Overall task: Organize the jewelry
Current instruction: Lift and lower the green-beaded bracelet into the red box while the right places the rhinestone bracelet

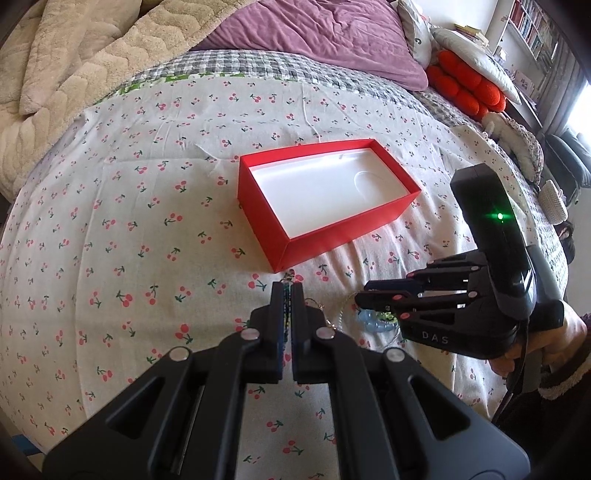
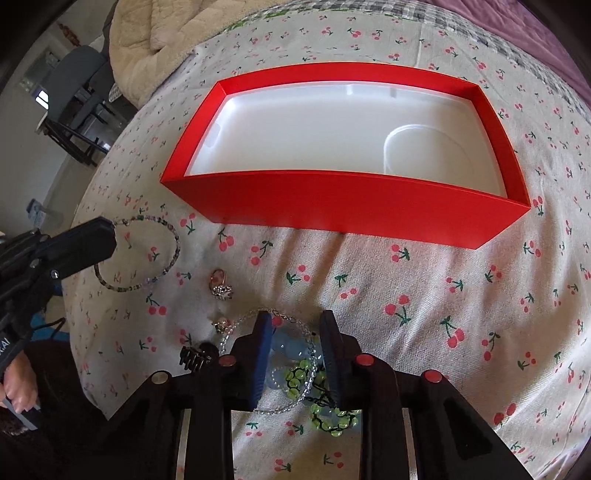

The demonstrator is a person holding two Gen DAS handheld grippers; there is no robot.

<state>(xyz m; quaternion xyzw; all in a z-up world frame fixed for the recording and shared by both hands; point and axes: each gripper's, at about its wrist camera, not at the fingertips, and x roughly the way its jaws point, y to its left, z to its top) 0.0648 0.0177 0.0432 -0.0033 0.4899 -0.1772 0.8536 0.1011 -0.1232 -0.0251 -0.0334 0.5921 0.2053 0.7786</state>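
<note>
An open red box (image 1: 284, 240) with a white lining stands on the cherry-print bedsheet; its red wall (image 2: 354, 206) is close in the right wrist view. My left gripper (image 1: 288, 288) is shut on a thin multicoloured bead bracelet (image 2: 162, 269), whose loop rests on the sheet left of the box. My right gripper (image 2: 296, 321) points down over a jewelry pile, its pads pressed on a pale blue bead bracelet (image 2: 291, 349). A green bead bracelet (image 2: 325, 410) and a clear bead strand (image 2: 236, 332) lie tangled under it. In the left wrist view the right gripper (image 1: 360, 297) sits to the right.
Two small rings (image 2: 221, 284) and a black hair clip (image 2: 195, 356) lie left of the pile. A beige blanket (image 1: 74, 55), purple pillow (image 1: 325, 33) and orange cushion (image 1: 465, 85) lie at the bed's far side. A chair (image 2: 77, 96) stands beyond the bed edge. A hand (image 2: 18, 391) holds the left gripper.
</note>
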